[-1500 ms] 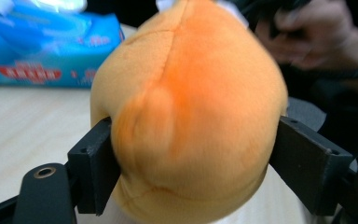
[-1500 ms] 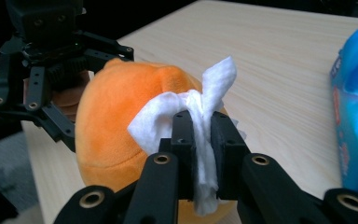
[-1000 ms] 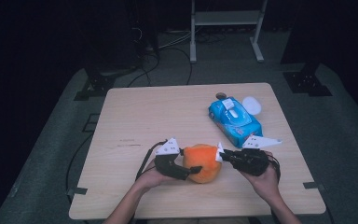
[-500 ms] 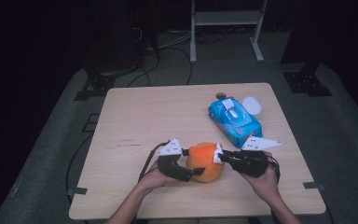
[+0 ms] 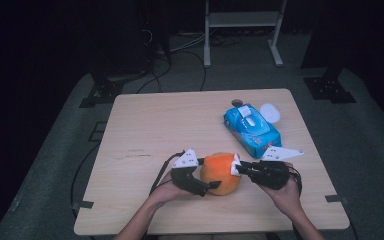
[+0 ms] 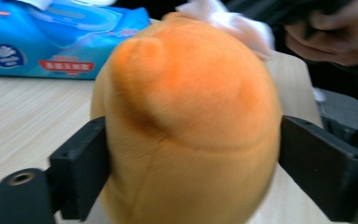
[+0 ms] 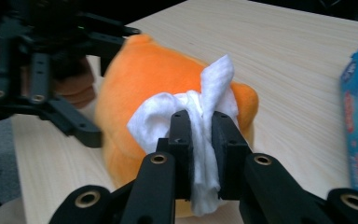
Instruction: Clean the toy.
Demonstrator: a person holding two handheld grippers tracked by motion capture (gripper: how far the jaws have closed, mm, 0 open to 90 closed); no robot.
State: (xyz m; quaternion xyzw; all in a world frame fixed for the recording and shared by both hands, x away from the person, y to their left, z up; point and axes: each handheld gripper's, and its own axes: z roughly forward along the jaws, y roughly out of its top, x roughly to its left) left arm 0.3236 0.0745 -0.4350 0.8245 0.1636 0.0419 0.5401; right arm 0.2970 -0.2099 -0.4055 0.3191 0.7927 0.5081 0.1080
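Little has moved vs earlier frames: both grippers stay at the round orange plush toy, near the front edge of the pale wood-grain desk. Left gripper has its fingers spread wide, clamped on the toy's sides, prob. to steady it. Right gripper has fingers narrow, pinching a crumpled white wipe against the soft, fuzzy surface, apparently for wiping. Glossy blue wet-wipe pack lies nearby.

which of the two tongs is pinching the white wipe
The right tongs: their jaws are shut on the white wipe, pressed to the orange plush. The left tongs instead clamp the plush itself, one jaw on each side.
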